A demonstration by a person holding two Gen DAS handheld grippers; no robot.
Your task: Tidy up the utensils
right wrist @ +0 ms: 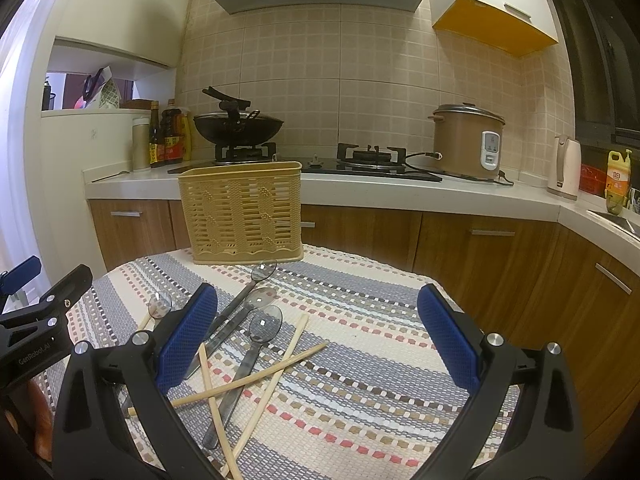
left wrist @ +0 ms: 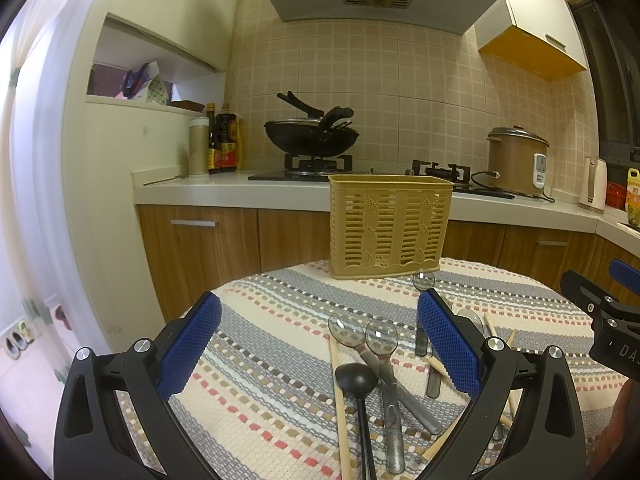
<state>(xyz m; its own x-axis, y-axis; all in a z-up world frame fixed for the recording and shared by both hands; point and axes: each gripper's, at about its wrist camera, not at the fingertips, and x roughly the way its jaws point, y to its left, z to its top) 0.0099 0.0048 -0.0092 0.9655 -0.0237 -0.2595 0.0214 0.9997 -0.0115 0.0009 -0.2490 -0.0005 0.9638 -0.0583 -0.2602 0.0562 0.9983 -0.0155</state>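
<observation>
A tan slotted utensil basket (left wrist: 390, 226) stands upright at the far edge of a striped woven table mat (left wrist: 276, 320); it also shows in the right wrist view (right wrist: 242, 212). Several metal spoons (left wrist: 382, 338) lie scattered with a black spoon (left wrist: 356, 378) and wooden chopsticks (left wrist: 340, 400) on the mat. In the right wrist view the metal spoons (right wrist: 264, 326) and crossed chopsticks (right wrist: 272, 368) lie left of centre. My left gripper (left wrist: 320, 340) is open and empty above the spoons. My right gripper (right wrist: 318, 334) is open and empty above the mat.
Behind the table runs a kitchen counter (right wrist: 360, 188) with a wok (right wrist: 238, 126) on a gas hob, sauce bottles (right wrist: 168, 136), a rice cooker (right wrist: 468, 142) and a kettle (right wrist: 564, 168). Wooden cabinets (right wrist: 480, 248) stand below. The other gripper (left wrist: 608, 320) shows at the right edge.
</observation>
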